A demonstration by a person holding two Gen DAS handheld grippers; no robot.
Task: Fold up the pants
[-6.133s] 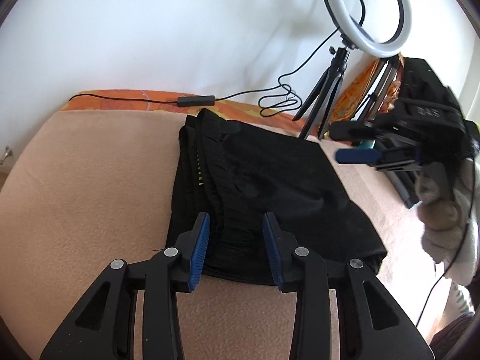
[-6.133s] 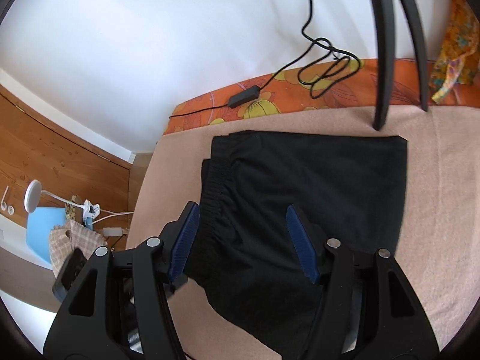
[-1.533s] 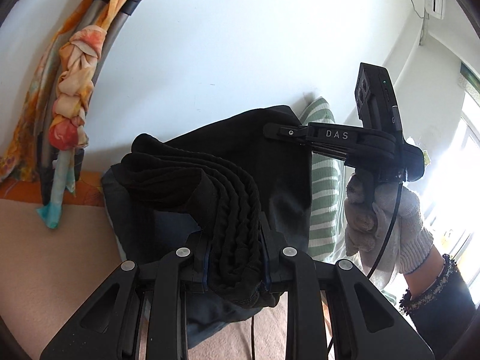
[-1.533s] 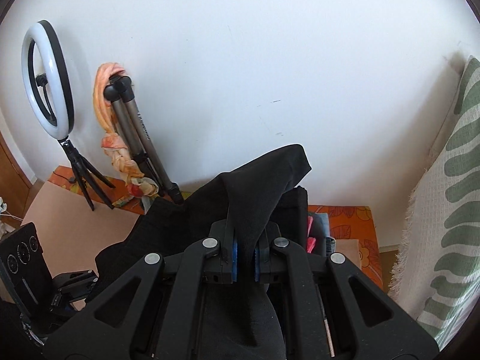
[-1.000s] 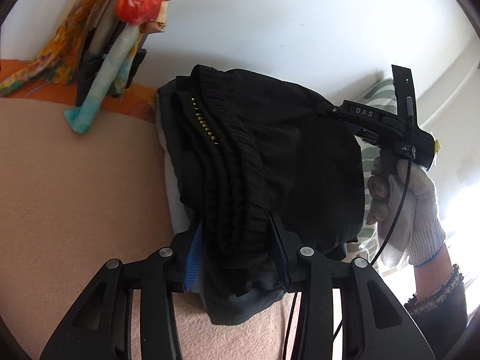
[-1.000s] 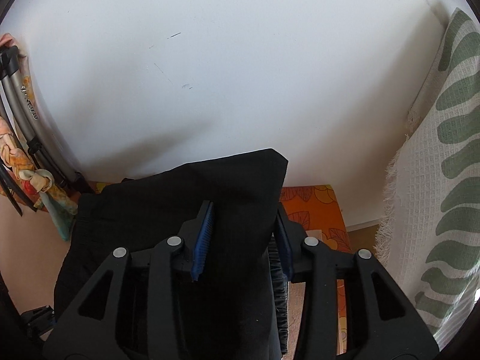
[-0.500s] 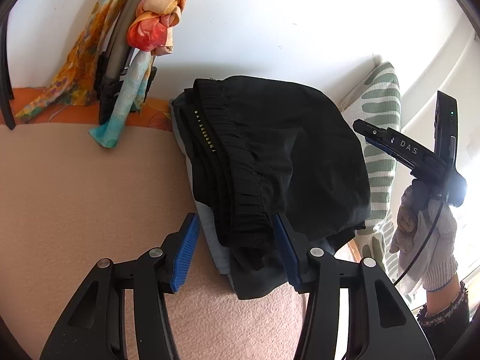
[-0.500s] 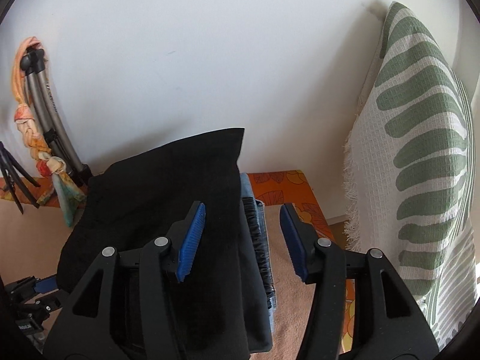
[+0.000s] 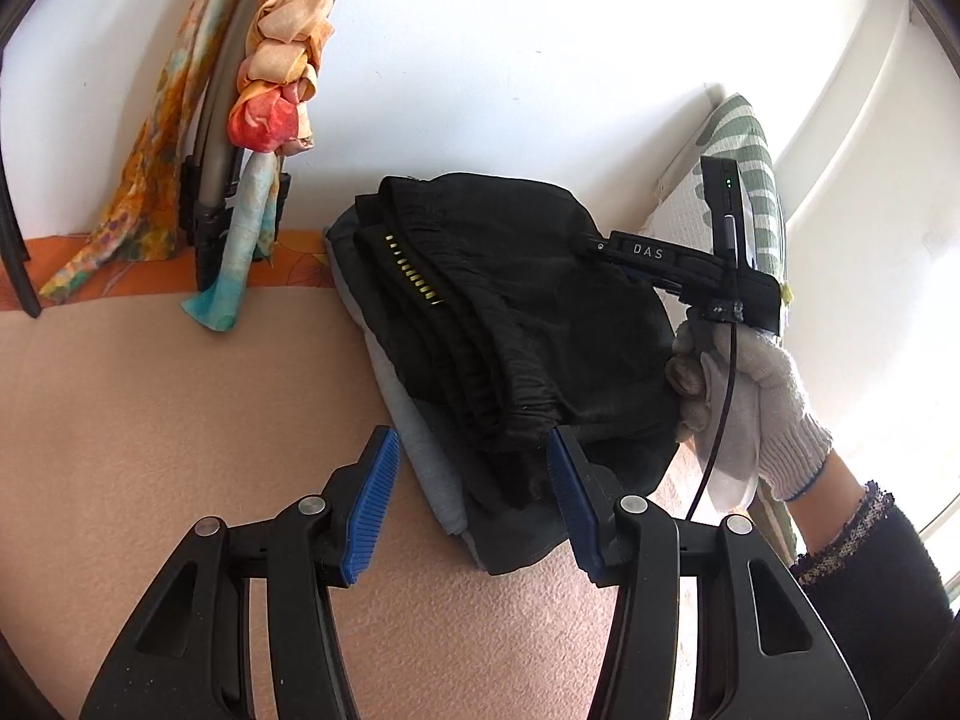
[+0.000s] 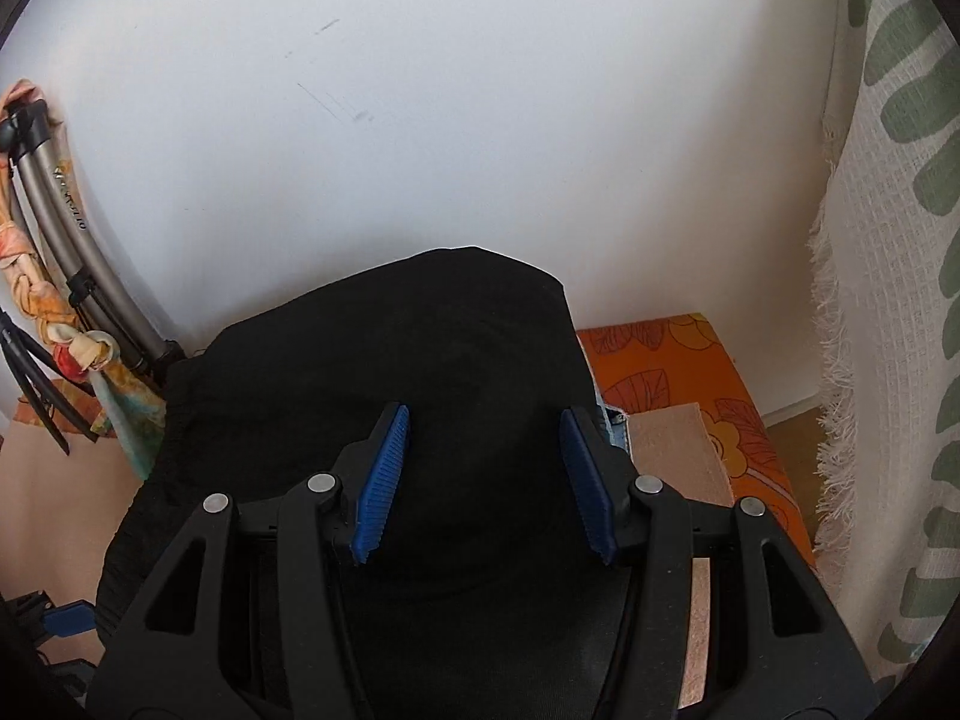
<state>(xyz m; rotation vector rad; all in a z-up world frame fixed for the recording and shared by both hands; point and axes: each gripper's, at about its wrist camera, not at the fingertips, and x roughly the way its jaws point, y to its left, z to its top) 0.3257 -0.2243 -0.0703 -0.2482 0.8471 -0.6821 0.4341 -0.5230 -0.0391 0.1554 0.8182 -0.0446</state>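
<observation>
The folded black pants (image 9: 516,306) lie on top of a stack of other folded clothes, grey and dark (image 9: 432,468), at the far right of the beige surface (image 9: 150,432) by the wall. My left gripper (image 9: 474,504) is open and empty, its blue pads just short of the stack's near edge. My right gripper (image 10: 483,474) is open over the black pants (image 10: 420,360), which fill the middle of the right wrist view. The right gripper also shows in the left wrist view (image 9: 678,267), held by a white-gloved hand (image 9: 750,384) at the stack's right side.
A folded tripod wrapped in a colourful scarf (image 9: 264,96) leans on the white wall left of the stack. A green-and-white patterned pillow (image 10: 888,300) stands to the right. An orange floral sheet edge (image 10: 672,360) runs along the wall.
Both grippers let go of the black pants onto the stack about a second ago. Since then the left gripper has opened wider and drawn back; the right hangs open over the pants.
</observation>
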